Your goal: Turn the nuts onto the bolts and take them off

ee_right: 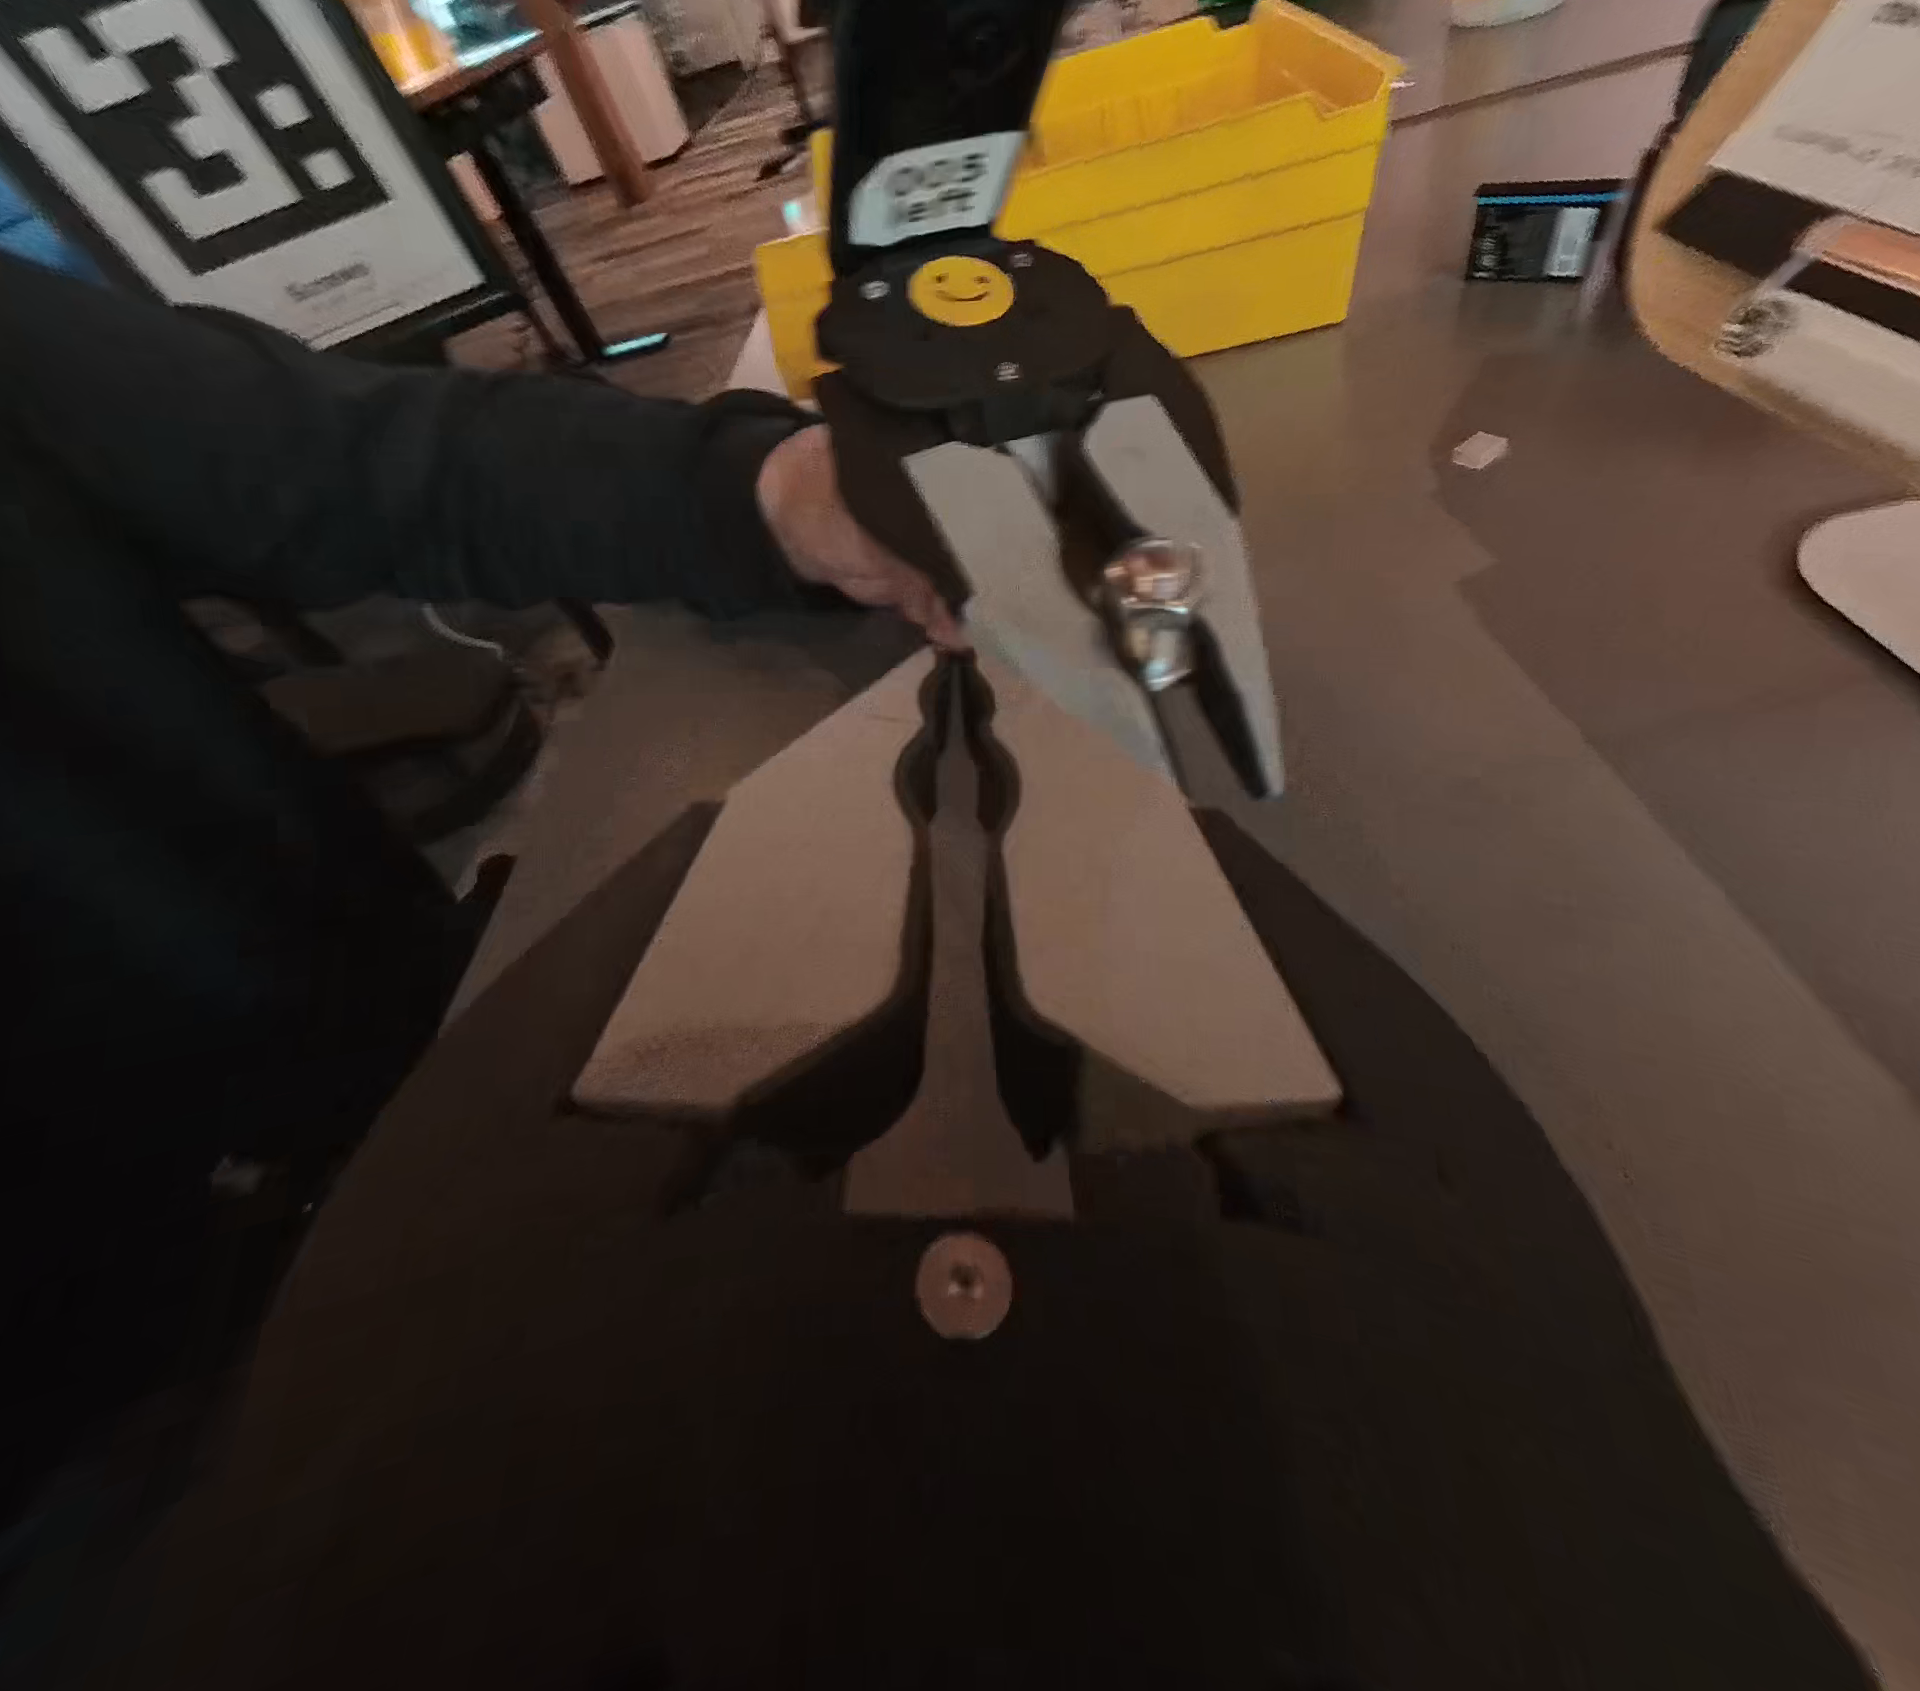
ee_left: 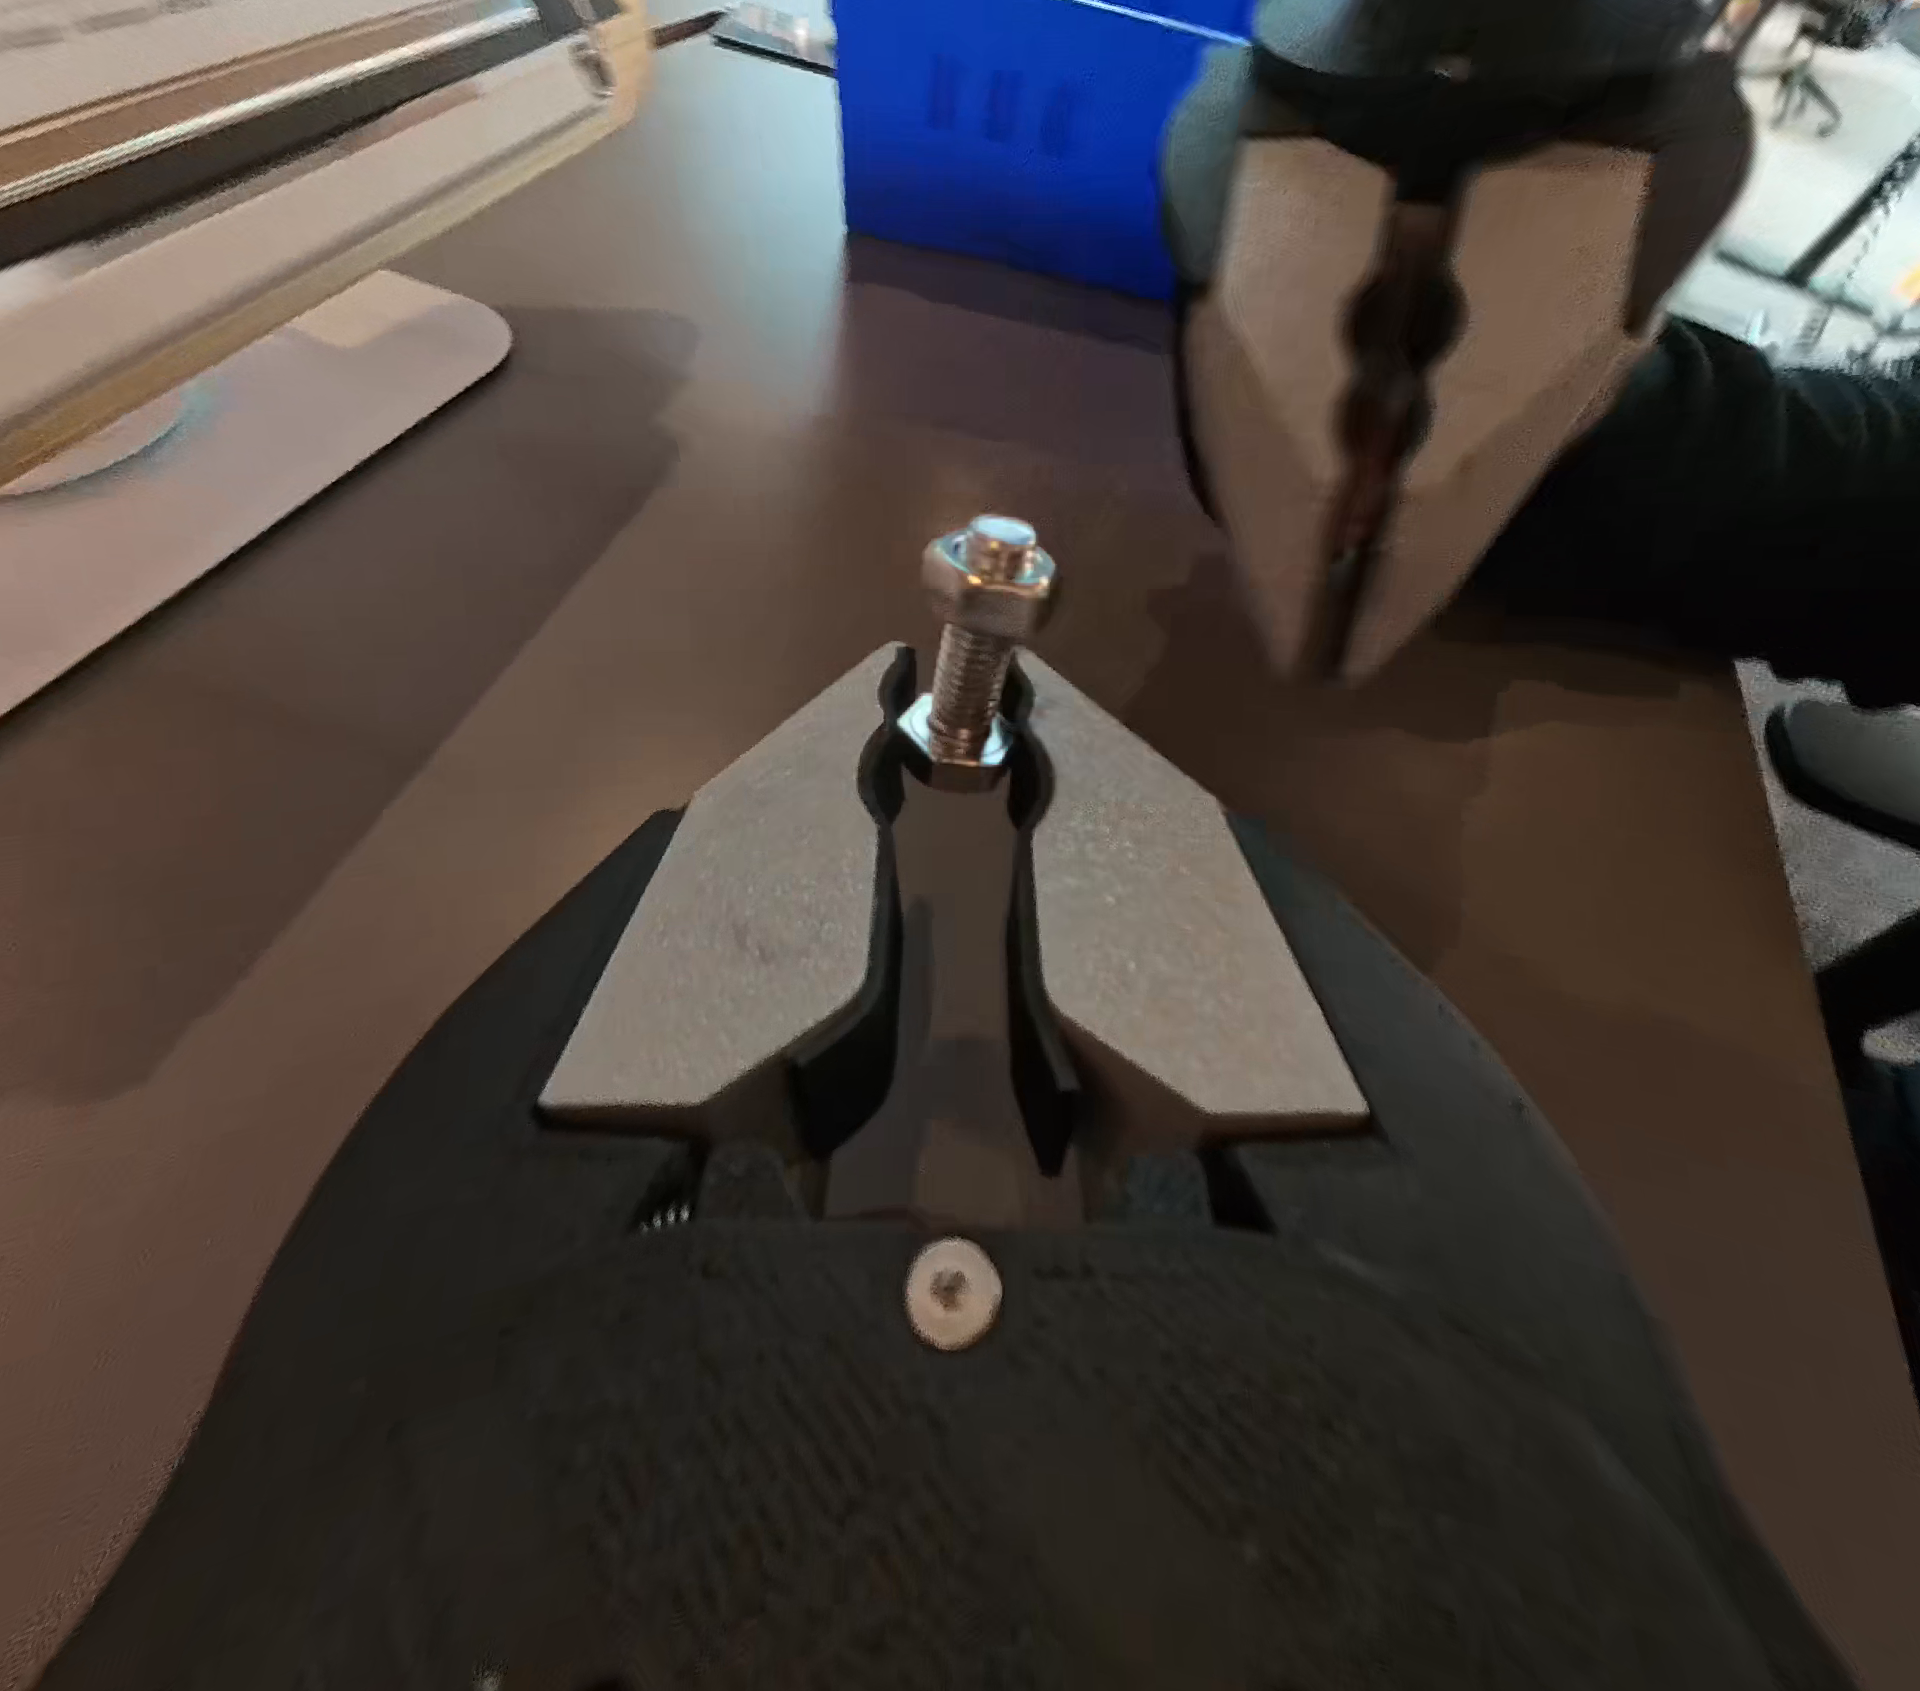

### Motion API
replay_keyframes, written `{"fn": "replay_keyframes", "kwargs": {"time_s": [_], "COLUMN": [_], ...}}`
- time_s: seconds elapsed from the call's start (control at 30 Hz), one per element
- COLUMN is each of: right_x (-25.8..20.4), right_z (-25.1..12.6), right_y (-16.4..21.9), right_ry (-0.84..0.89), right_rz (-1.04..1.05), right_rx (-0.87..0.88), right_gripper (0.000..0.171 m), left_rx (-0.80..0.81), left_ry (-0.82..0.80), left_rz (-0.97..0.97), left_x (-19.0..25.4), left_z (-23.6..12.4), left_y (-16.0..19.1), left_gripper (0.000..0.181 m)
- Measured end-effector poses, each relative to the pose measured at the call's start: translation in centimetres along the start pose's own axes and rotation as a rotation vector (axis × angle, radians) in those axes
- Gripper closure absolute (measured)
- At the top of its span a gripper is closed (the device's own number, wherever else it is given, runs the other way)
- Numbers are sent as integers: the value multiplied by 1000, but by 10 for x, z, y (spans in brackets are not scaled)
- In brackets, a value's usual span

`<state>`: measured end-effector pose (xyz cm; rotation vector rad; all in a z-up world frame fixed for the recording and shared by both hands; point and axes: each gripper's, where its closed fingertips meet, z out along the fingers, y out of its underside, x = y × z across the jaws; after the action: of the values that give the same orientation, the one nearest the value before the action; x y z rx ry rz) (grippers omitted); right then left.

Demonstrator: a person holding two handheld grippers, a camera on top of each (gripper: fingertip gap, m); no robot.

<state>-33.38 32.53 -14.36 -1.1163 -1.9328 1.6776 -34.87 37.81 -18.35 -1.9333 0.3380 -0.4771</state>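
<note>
Pinched in my left claw (ee_left: 954, 711), the silver threaded steel bolt (ee_left: 961, 685) stands upright with its head gripped between the notched tips. Near the bolt's far end sits the silver hexagonal nut (ee_left: 989, 576), only a little thread showing beyond it. My right claw (ee_right: 954, 685) hangs up and to the right of the bolt, pressed together on nothing. I judge the nut barely started or nearly off; turning remains.

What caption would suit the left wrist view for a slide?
Left gripper clamps a bolt by its head, nut near its tip; closed right gripper hovers nearby.
</note>
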Motion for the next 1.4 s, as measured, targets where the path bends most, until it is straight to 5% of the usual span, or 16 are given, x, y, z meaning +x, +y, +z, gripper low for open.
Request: {"fn": "replay_keyframes", "kwargs": {"time_s": [0.1, 0.17, 0.23, 0.3, 0.43, 0.63, 0.8, 0.97, 1.13, 1.3, 1.4], "right_x": [0, 15, 29, 31, 26, 32, 49, 41, 50, 79, 85], "right_z": [-3, -2, 1, 6, 10, 7, -15, -83, -221, -342, -376], "right_y": [-6, -7, 0, 4, 6, 6, 5, -40, -75, -10, 53], "right_ry": [8, 82, 152, 158, 133, 188, 403, 655, 1096, 1322, 1376], "right_rz": [6, 40, 63, 74, 89, 82, 17, -37, -29, 253, 405], "right_rx": [36, 45, 28, 24, 22, 5, -42, -4, -86, -283, -475], "right_gripper": [166, 136, 125, 126, 155, 156, 156, 156, 156, 155, 155], "left_rx": [27, 26, 0, -22, -59, -37, 11, -22, -66, -102, -108], "left_ry": [4, 22, 46, 71, 71, 60, 42, -110, -155, -222, -252], "left_rz": [-58, -25, 1, 40, 74, 63, 66, 107, 127, 214, 222], "left_x": [-11, -5, 7, 21, 29, 26, 16, -12, -18, -24, -30], "left_z": [-8, -6, 1, 8, 15, 14, 7, 0, 1, 1, -1], "left_y": [-2, -1, 1, 4, 10, 7, 0, 5, 11, 15, 15], "left_gripper": [167, 167, 167, 167, 167, 163, 153, 156, 157, 158, 159]}}
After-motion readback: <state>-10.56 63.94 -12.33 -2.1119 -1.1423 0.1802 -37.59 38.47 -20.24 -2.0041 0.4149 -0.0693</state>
